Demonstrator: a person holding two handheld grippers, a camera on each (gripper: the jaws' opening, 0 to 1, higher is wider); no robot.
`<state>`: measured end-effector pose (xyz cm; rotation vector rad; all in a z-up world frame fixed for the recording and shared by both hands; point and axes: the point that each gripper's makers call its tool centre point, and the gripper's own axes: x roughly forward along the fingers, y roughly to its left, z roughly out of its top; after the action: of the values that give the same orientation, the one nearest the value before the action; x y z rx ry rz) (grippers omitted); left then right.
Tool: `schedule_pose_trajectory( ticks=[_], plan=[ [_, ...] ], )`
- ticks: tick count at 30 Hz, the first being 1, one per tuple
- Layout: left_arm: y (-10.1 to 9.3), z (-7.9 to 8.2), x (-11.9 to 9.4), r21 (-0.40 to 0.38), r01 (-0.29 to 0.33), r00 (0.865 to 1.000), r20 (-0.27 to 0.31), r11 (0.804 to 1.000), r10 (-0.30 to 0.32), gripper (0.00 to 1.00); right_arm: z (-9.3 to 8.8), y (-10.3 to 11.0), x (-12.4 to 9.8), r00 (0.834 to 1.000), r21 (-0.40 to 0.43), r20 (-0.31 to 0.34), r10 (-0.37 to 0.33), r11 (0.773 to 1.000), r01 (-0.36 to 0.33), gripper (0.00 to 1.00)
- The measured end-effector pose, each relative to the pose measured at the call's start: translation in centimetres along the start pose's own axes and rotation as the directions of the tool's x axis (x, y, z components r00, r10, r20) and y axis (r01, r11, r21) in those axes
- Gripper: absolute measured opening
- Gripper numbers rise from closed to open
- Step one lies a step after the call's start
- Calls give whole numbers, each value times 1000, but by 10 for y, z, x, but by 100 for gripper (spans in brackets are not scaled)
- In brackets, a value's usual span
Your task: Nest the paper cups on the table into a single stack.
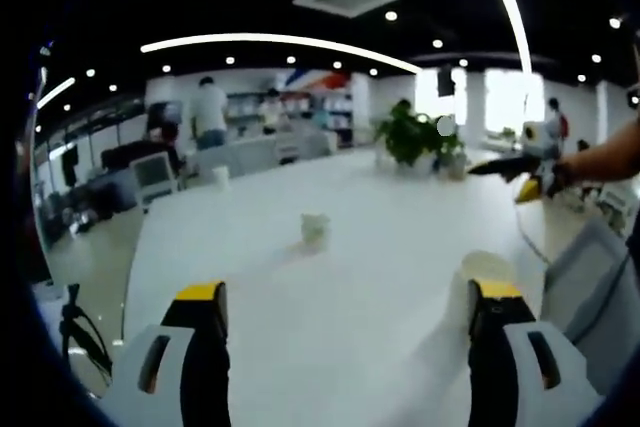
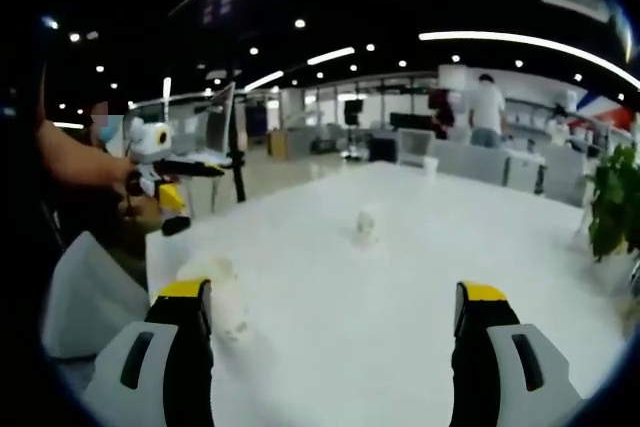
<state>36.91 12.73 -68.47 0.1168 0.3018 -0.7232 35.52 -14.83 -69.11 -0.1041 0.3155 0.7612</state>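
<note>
no readable text, labels or signs

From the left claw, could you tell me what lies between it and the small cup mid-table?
Nothing: in the left gripper view, bare white table runs from the open left claw to the paper cup.

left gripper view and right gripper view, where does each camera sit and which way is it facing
Left gripper view: rides on the left gripper, facing across the white table toward a paper cup and a plant; jaws wide apart, the other gripper at right.
Right gripper view: rides on the right gripper, facing across the table toward office desks; jaws apart, a cup by its left jaw.
Shared: table, middle cup, plant.
</note>
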Motion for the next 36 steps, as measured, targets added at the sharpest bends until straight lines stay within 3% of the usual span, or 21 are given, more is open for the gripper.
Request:
schedule_pose_trajectory(
  ticks=[13, 17, 36],
  plan=[
    [-1, -2, 0, 9, 4, 1000, -6, 1000, -4, 98, -3, -5, 3, 1000, -2, 2, -12, 1000, 12, 100],
    [1, -13, 1, 28, -1, 999, -52, 1000, 3, 98, -6, -5, 11, 1000, -9, 11, -15, 1000, 15, 100],
    [1, -22, 8, 35, -6, 998, -64, 999, 9, 98, -3, -27, 59, 999, 13, 40, 10, 1000, -10, 99]
  ],
)
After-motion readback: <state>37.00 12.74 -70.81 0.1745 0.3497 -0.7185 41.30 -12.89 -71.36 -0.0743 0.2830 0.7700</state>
